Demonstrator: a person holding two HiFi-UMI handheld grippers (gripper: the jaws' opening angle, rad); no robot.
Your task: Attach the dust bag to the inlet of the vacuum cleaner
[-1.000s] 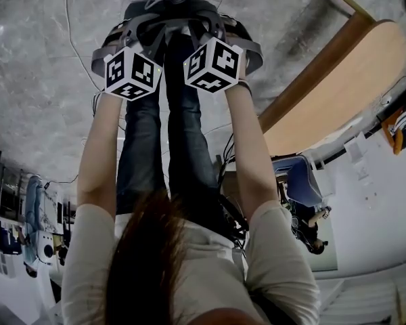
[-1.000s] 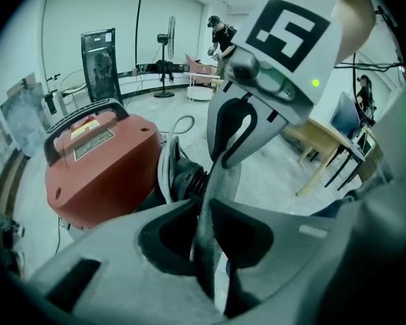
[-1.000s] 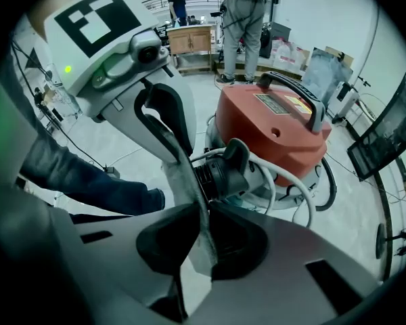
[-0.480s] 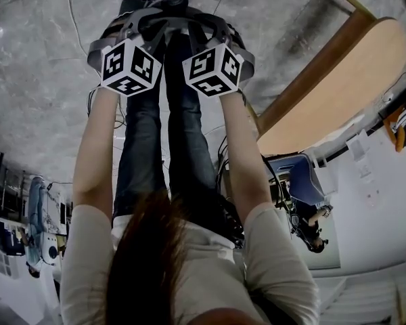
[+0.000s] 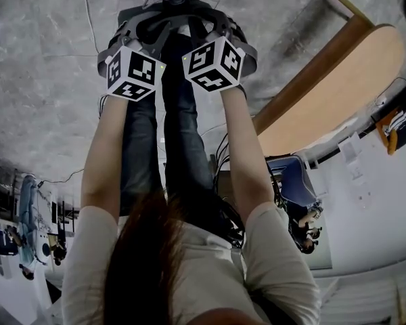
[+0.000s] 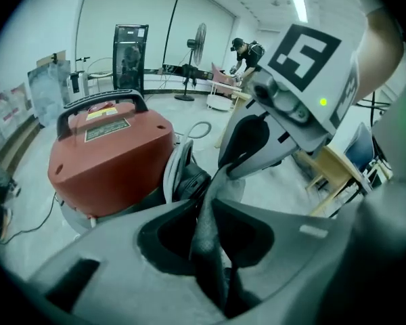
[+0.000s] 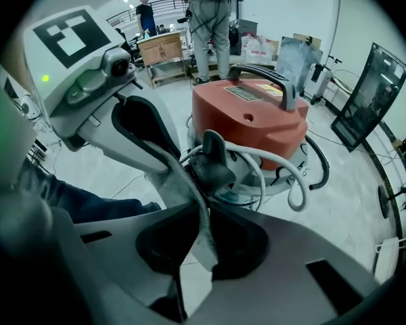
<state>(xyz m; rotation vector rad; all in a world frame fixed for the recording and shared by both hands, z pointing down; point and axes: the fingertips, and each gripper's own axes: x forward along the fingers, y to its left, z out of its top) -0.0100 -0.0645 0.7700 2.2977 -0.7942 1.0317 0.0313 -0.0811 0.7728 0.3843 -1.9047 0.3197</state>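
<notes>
Left gripper (image 6: 207, 200): clenched on a grey fabric dust bag (image 6: 207, 249); its jaws had just eased slightly apart, with the cloth pinched between them.
Right gripper (image 7: 204, 205): clamped on another part of the same bag, which stretched from one gripper to the other.
Bag's place: held off the floor, in front of the person's legs in dark jeans (image 5: 183, 134), near the vacuum.
Vacuum cleaner: a red drum-shaped vacuum cleaner (image 6: 111, 158) with a black handle stood on the grey marbled floor (image 5: 40, 80), its black round inlet (image 7: 213, 166) facing the grippers.
Beyond: a pale wooden table (image 5: 338, 93) stood at the right.
</notes>
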